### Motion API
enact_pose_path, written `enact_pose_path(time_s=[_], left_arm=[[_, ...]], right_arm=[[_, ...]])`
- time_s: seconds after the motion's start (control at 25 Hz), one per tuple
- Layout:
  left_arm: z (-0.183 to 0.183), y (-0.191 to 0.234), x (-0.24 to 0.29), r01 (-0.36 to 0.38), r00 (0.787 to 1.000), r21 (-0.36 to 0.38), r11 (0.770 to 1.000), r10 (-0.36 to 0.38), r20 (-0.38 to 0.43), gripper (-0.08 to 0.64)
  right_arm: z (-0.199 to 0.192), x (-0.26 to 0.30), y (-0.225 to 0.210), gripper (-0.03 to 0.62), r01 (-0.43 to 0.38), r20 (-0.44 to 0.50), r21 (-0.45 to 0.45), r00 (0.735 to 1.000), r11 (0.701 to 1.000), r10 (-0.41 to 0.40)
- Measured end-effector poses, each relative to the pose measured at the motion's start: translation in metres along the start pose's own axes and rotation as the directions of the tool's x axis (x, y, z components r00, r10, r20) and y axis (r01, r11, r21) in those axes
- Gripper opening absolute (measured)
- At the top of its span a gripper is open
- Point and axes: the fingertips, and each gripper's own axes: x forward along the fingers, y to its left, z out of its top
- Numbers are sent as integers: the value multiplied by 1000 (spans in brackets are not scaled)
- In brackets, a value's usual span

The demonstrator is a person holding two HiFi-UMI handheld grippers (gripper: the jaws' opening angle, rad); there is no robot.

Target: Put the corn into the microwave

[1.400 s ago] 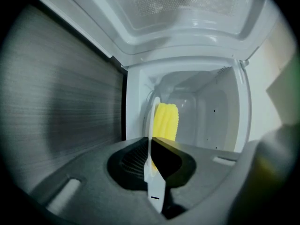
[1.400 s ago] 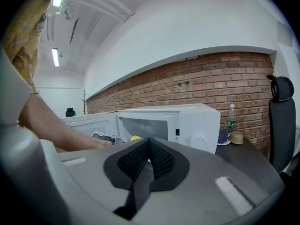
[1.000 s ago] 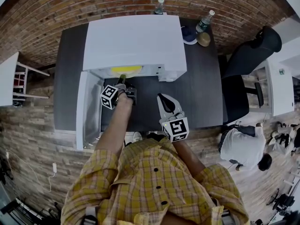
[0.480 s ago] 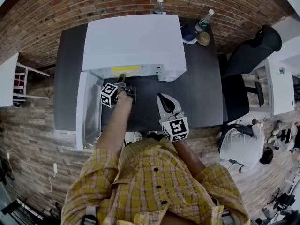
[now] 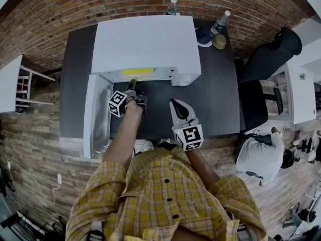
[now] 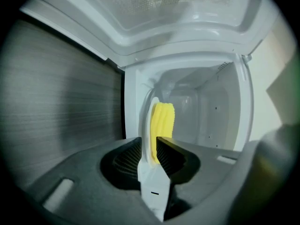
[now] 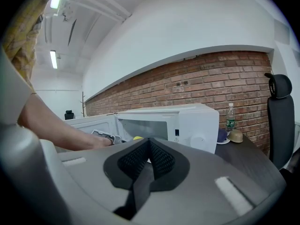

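At the mouth of the white microwave (image 5: 145, 41): door (image 5: 98, 117) swung open to the left, and the yellow corn (image 6: 162, 121) is right in the opening, far end pointing into the white cavity. The corn isn't resting on anything. The left gripper (image 6: 154, 142) is pinching its near end between the black ribbed pads. There's a white strip flush against one side of the cob, can't tell what it is. From the head view only a yellow sliver shows under the front edge of the microwave's top.

Right gripper (image 7: 149, 154): pads pressed together, nothing between them, held over the dark tabletop (image 5: 215, 94) in front of the microwave, well apart from the left one.

Other containers: two clear plastic bottles behind the microwave, one at the back edge (image 5: 172, 5), one at the back right corner (image 5: 219, 21). A small dish (image 5: 203, 36) just beside the second bottle holds something dark blue, with a tan rounded item (image 5: 218, 41) next to it.

Writing: small mark on the microwave's control panel (image 7: 176, 134) and the green bottle label are too small to read. The gripper cubes carry black-and-white square markers only.
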Motion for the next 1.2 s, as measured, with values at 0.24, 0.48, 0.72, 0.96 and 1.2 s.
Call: enact_pose_path(time_s=[0.24, 0.48, 0.72, 0.96, 1.2], left_arm=[[-5, -13, -19, 53, 998, -2, 999, -53, -15, 97], [-17, -39, -41, 118, 993, -14, 993, -118, -23, 64], [-33, -65, -69, 194, 979, -4, 981, -194, -61, 44], [-52, -85, -99, 270, 955, 14, 963, -266, -128, 0], [-61, -97, -127, 309, 940, 26, 951, -301, -158, 0]], right_arm=[[4, -5, 5, -5, 10, 14, -4, 1000, 1000, -10], [6, -12, 12, -5, 22, 27, -7, 999, 1000, -21], [11, -21, 21, -5, 28, 42, -10, 999, 1000, -28], [22, -29, 31, -3, 46, 61, -8, 997, 999, -45], [29, -32, 43, -2, 34, 90, 13, 995, 999, -35]])
